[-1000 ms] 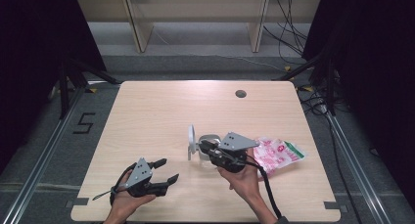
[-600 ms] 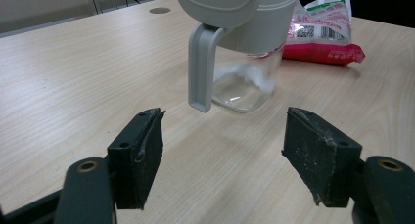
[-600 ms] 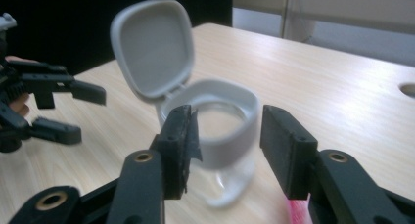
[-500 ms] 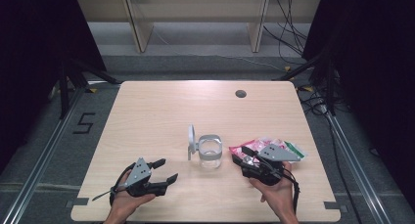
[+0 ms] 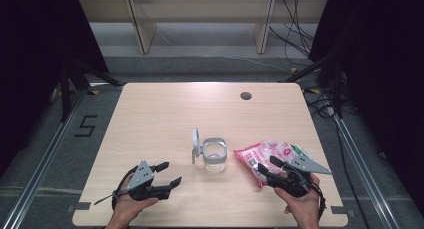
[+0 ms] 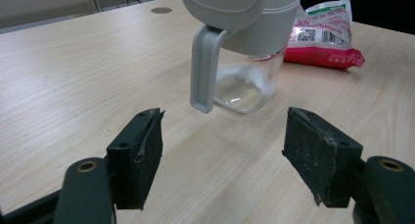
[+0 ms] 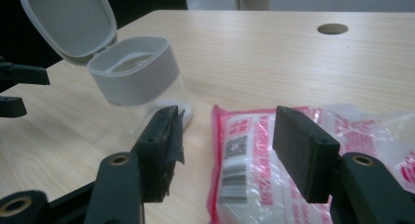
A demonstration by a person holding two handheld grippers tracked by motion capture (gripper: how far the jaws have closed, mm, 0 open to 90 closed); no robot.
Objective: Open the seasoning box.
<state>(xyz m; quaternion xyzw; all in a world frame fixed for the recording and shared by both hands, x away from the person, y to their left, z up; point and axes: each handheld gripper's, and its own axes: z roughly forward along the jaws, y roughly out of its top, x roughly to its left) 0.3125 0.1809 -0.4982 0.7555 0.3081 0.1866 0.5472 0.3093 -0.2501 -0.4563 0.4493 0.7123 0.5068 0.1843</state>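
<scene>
The right gripper (image 5: 263, 168) hovers at the near end of the pink-and-white printed plastic pouch (image 5: 272, 155), which lies flat on the pale wood-grain desk (image 5: 160, 119), just right of the clear glass jar with a grey collar and a flipped-up grey lid (image 5: 214, 154); its jaws have just been opening and now stand apart, astride the pouch's barcoded edge without pressing on it. The left gripper (image 5: 167, 173) rests low on the desk near the person's side, jaws wide open and empty, pointed toward the jar's hanging lid tab.

The step in hand looks like taking hold of the pouch; to do it well, the right jaws should drop low enough to bracket the sealed edge rather than the puffy middle, close squarely so the film does not slip, and lift clear of the jar; the left gripper could steady the jar by its collar.
</scene>
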